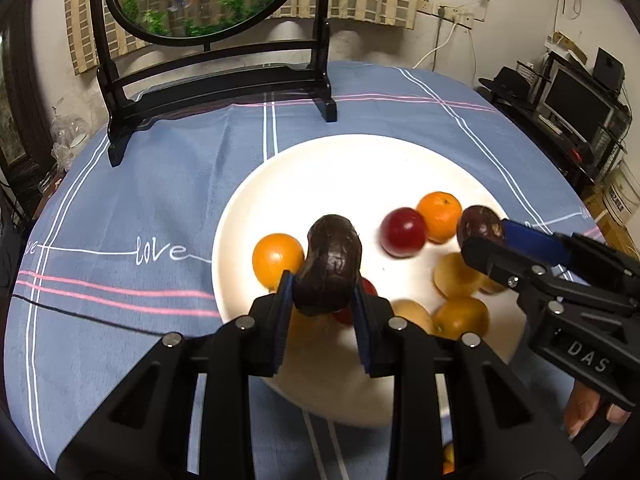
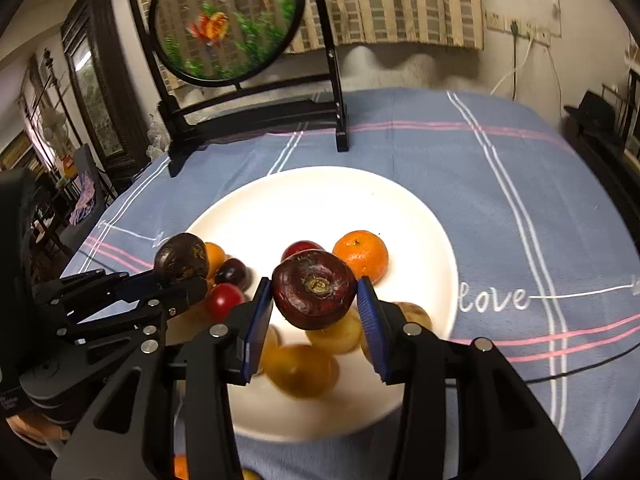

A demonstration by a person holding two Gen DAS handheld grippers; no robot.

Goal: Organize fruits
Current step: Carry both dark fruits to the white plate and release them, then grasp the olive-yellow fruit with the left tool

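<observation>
A white plate (image 1: 320, 152) (image 2: 320, 176) on the blue cloth holds several fruits: oranges (image 1: 439, 216) (image 2: 361, 255), red plums (image 1: 403, 232) (image 2: 225, 300) and yellow fruits (image 1: 456, 276) (image 2: 298, 368). My left gripper (image 1: 323, 284) (image 2: 180, 276) is shut on a dark wrinkled fruit (image 1: 330, 264) (image 2: 182, 258), held over the plate's left part. My right gripper (image 2: 314, 288) (image 1: 486, 236) is shut on a dark red-purple fruit (image 2: 314, 294) (image 1: 480, 222), stem scar facing the camera, above the plate's near right side. The two grippers hang side by side.
A black wooden stand with a round goldfish panel (image 1: 216, 92) (image 2: 256, 116) occupies the table's back. A thin black cable (image 1: 80, 312) lies across the cloth. An orange fruit (image 1: 448, 456) (image 2: 181, 466) lies off the plate near me. A person's hand (image 1: 592, 408) holds the right gripper.
</observation>
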